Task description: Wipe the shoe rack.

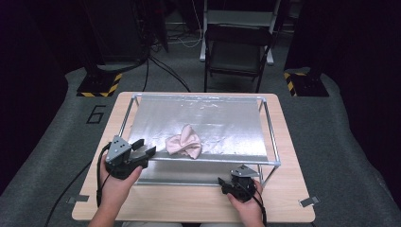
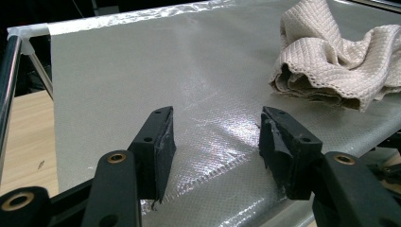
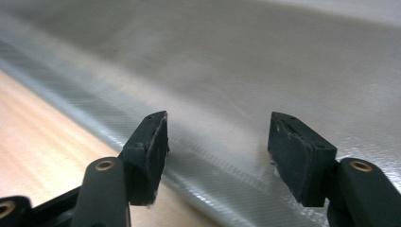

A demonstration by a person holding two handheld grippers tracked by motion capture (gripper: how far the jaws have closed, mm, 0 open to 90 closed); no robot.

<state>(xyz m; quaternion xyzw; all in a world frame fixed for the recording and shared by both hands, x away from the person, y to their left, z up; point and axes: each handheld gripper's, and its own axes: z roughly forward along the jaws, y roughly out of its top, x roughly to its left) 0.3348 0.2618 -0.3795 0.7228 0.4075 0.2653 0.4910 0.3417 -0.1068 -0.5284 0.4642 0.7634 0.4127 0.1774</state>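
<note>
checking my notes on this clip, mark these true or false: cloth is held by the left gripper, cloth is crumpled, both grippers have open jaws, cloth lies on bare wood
1. The left gripper holds the cloth. False: its jaws are empty, and the cloth lies apart from them.
2. The cloth is crumpled. True.
3. Both grippers have open jaws. True: the right gripper has nothing between its jaws either.
4. The cloth lies on bare wood. False: it lies on the silver sheet stretched over the metal frame.
</note>
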